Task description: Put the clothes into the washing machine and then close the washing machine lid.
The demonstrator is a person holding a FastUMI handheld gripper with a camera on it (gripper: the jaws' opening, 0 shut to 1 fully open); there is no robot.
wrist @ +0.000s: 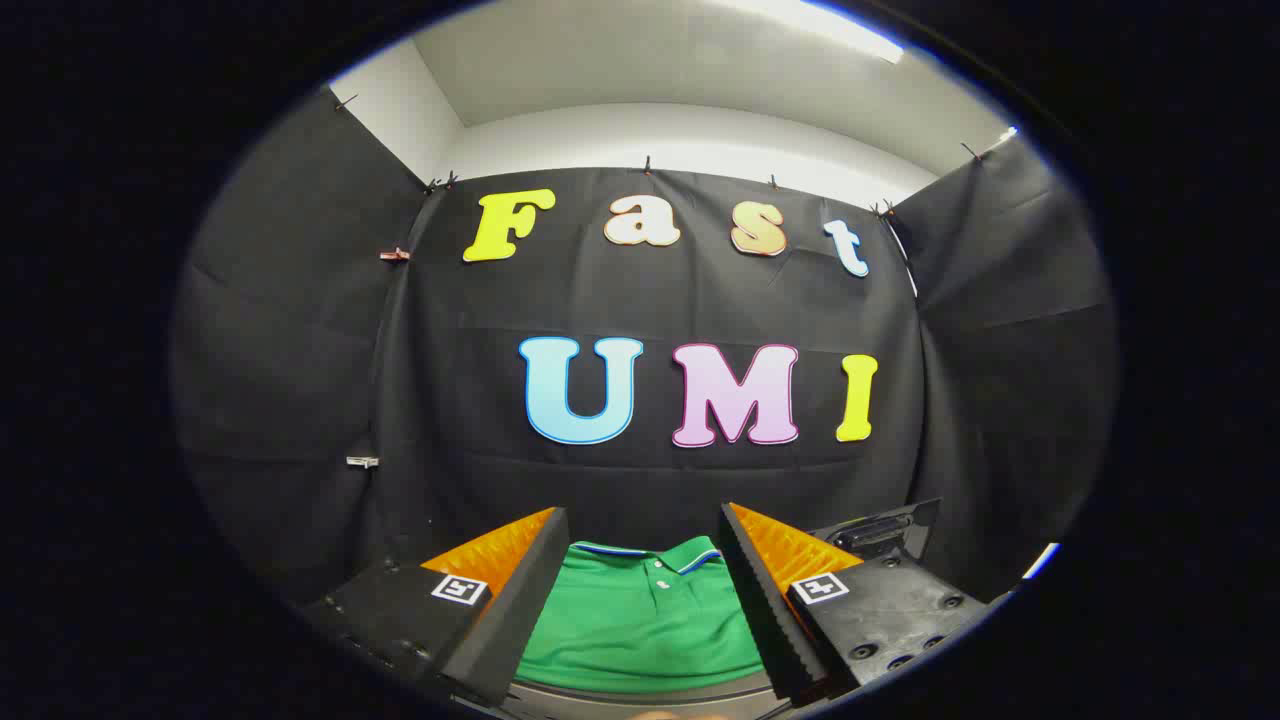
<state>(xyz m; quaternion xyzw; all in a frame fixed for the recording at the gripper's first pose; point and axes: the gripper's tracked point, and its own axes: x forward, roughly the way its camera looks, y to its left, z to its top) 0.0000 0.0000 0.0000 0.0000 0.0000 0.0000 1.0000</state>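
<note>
Pick-up step pending: gripper stands open, green polo shirt lying between and below its fingers; next move requires descent and closure.

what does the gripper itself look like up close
The gripper has two wedge-shaped fingers whose inner faces are ribbed. Each sits on a dark block carrying a small square black-and-white marker, and the right block shows round screw holes. No cables or sleeve visible.
</note>
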